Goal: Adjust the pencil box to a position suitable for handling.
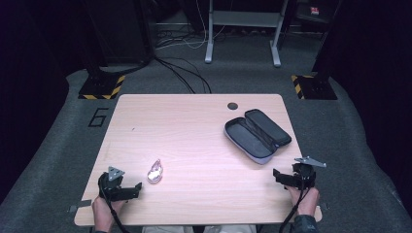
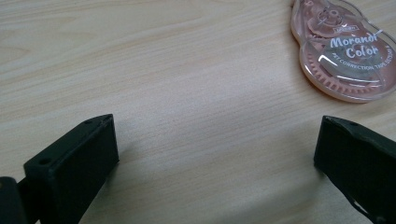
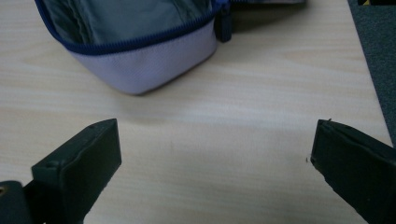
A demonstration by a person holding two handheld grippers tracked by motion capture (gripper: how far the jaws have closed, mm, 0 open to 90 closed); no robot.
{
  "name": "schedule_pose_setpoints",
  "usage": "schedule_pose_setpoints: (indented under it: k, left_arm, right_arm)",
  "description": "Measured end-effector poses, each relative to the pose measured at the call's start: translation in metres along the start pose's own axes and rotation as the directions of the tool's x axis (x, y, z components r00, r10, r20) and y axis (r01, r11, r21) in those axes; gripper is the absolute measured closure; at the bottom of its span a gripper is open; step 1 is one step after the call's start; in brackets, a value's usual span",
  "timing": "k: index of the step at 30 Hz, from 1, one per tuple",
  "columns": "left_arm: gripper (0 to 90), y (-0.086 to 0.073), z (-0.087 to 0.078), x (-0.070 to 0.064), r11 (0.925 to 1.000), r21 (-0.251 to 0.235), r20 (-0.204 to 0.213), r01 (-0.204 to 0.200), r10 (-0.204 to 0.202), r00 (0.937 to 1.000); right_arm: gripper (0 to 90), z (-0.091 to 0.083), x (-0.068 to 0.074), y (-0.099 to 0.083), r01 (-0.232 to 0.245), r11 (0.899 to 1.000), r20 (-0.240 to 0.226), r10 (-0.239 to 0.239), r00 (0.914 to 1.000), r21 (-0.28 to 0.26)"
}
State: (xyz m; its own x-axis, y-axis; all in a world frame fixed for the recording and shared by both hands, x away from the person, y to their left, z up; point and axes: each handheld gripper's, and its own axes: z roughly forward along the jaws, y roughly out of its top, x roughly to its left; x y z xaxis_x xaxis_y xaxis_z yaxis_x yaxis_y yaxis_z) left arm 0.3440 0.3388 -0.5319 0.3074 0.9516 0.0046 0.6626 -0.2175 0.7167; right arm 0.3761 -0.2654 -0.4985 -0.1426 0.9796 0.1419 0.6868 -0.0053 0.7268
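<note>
While I look down from the high view, my left hand-held gripper [image 1: 139,187] rests low on the near left of the counter [image 1: 194,121], its jaws apart, with the pink correction tape [image 1: 155,171] lying flat just beyond and to the right of it, not touching. My right hand-held gripper [image 1: 276,175] sits at the near right edge, jaws also apart, and the open pencil case [image 1: 256,135] lies a little beyond it, unzipped with both halves spread.

From the left gripper view, my jaws stand wide with bare wood between them; the correction tape [image 2: 343,51] is ahead at the upper right, outside the gap.

From the right gripper view, my jaws are spread over bare wood, and the pencil case's [image 3: 140,70] pale corner with its blue zip lies just ahead, untouched.
</note>
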Motion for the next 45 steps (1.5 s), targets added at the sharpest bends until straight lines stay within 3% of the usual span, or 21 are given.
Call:
schedule_pose_setpoints:
  k: [3,13,22,29,38,45]
  left_arm:
    - [0.0,0.000,0.000,0.000,1.0000,-0.004,-0.001,0.001,-0.001,1.0000]
    - [0.0,0.000,0.001,0.000,1.0000,-0.005,-0.002,0.003,-0.003,1.0000]
    - [0.0,0.000,0.001,-0.001,0.9999,-0.010,-0.016,0.011,-0.011,0.9998]
    - [0.0,0.000,0.001,0.000,0.9999,-0.010,-0.017,0.010,-0.010,0.9998]
    - [0.1,0.000,0.001,-0.001,0.9999,-0.010,-0.016,0.012,-0.012,0.9998]
    - [0.1,0.000,0.001,-0.001,0.9999,-0.011,-0.016,0.013,-0.013,0.9998]
  right_arm:
    - [0.7,0.000,0.004,0.011,-0.026,1.000,-0.012,0.026,0.9996,-0.007]
    - [4.0,0.015,0.014,0.046,-0.040,0.999,-0.012,0.040,0.9991,-0.013]
    - [16.0,0.042,0.020,0.067,-0.106,0.993,-0.003,0.106,0.9944,0.052]
    - [34.5,0.057,0.025,0.067,-0.136,0.987,0.060,0.131,0.9895,0.080]
    - [63.8,0.065,0.028,0.060,-0.089,0.993,0.102,0.082,0.9915,0.074]
    - [79.0,0.066,0.027,0.060,-0.098,0.993,0.122,0.090,0.9884,0.060]
